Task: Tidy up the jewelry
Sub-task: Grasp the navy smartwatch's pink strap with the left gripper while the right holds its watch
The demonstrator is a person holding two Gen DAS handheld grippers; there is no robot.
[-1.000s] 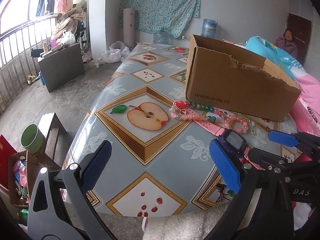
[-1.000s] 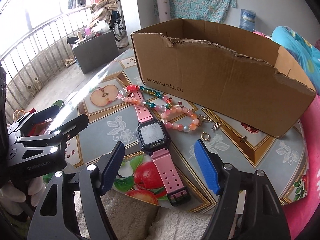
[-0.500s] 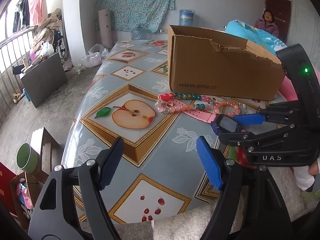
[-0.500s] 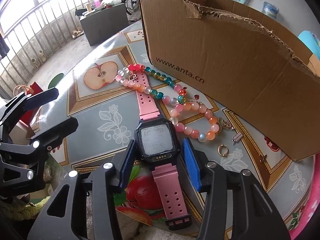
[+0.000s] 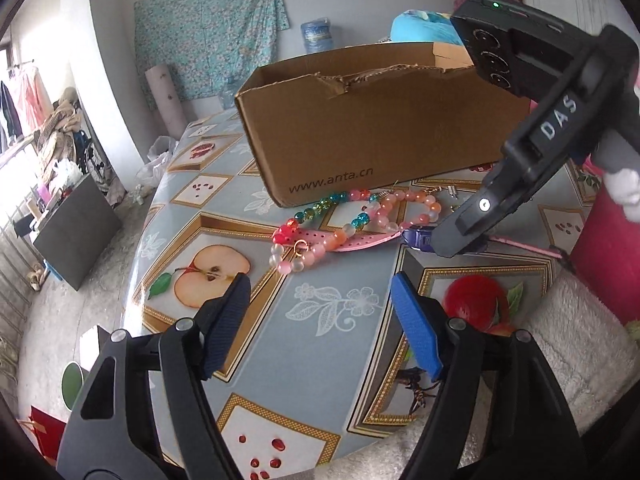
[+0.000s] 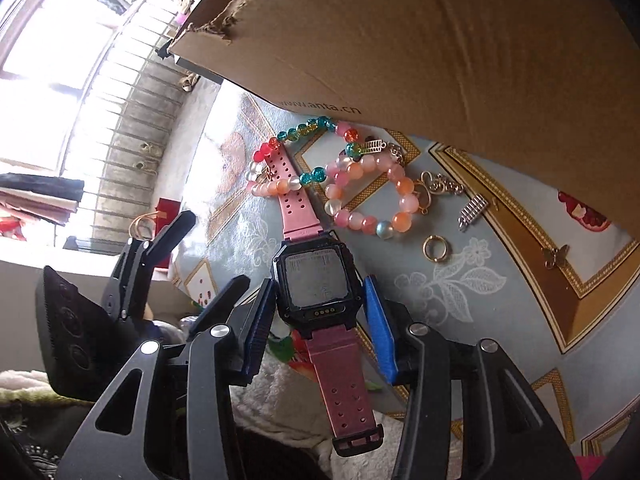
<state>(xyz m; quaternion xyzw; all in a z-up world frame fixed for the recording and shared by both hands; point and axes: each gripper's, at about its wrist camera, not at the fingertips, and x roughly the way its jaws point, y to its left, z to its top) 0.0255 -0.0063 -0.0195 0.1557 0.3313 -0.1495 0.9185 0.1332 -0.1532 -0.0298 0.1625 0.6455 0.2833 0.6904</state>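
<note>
A brown cardboard box [image 5: 376, 128], open at the top with a torn front edge and a printed web address on its front wall, is seen standing on a table covered with a fruit-patterned blue-grey cloth [image 5: 332, 332]. Just in front of the box lies the jewelry. The largest piece is a watch [image 6: 316, 284] with a black square case, a grey screen and a pink perforated strap; its case is clamped between the blue pads of the right gripper [image 6: 320, 320], one pad against each side, while the far strap end is lain over by beads. A string of teal, yellow and red beads [image 6: 312, 128] and a loop of pink, orange and white beads [image 6: 368, 200] are draped together beside it. Smaller metal pieces are scattered to the right: a heart-shaped charm [image 6: 430, 188], a silver spring-like piece [image 6: 472, 212], a gold ring [image 6: 435, 249] and a butterfly charm [image 6: 556, 256]. The left gripper [image 5: 320, 328] is held above bare cloth, jaws apart and closing slightly, nothing between them.
</note>
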